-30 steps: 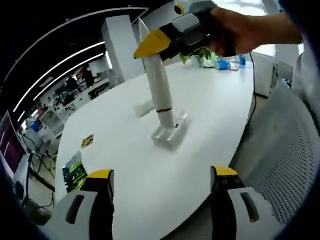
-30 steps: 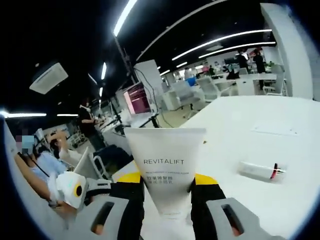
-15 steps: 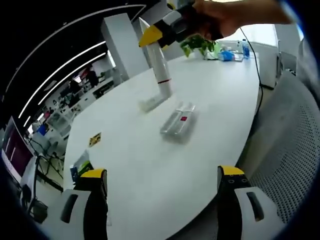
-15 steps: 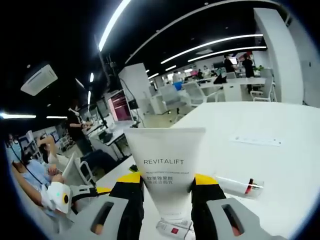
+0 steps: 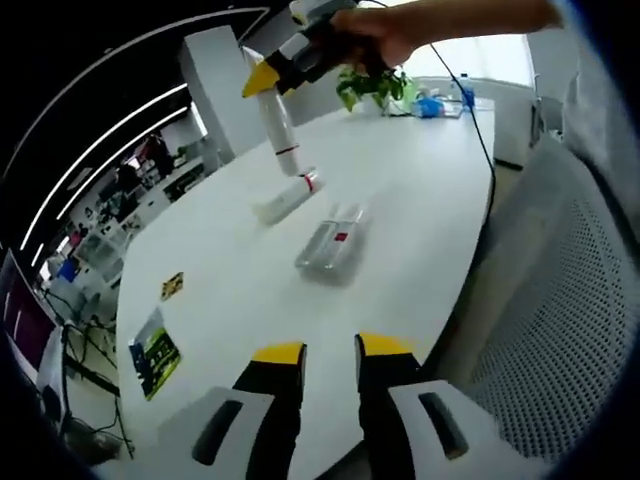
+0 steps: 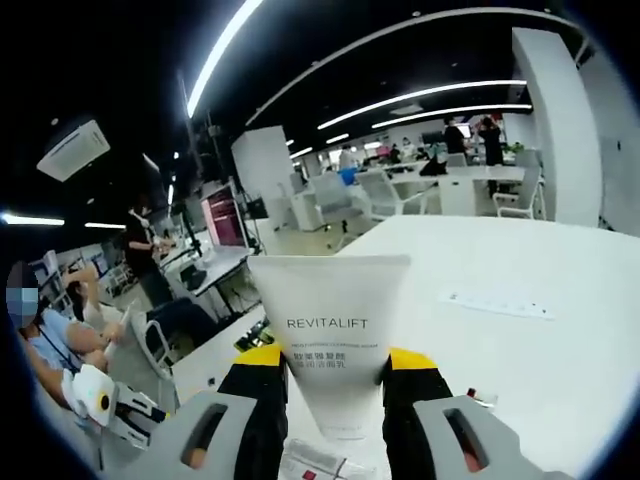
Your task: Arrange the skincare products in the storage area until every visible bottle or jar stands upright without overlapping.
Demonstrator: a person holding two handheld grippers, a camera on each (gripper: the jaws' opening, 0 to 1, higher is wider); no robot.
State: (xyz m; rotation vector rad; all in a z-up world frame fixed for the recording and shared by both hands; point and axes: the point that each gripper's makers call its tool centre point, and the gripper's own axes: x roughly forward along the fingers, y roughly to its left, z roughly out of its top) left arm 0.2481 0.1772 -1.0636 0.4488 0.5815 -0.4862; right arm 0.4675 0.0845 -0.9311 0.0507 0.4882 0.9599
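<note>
The white tube (image 6: 328, 350), pinched cap-down by the right gripper (image 6: 328, 365), needs setting upright on the table (image 5: 400, 200) beside the lying tube (image 5: 285, 197); the left gripper (image 5: 328, 352) is nearly closed, empty.

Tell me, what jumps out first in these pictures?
A white Revitalift tube clamped upright between the right gripper's yellow-tipped jaws. In the left gripper view that tube hangs over a big white table, above a second tube lying flat and a clear case. The left gripper is nearly closed, empty.
</note>
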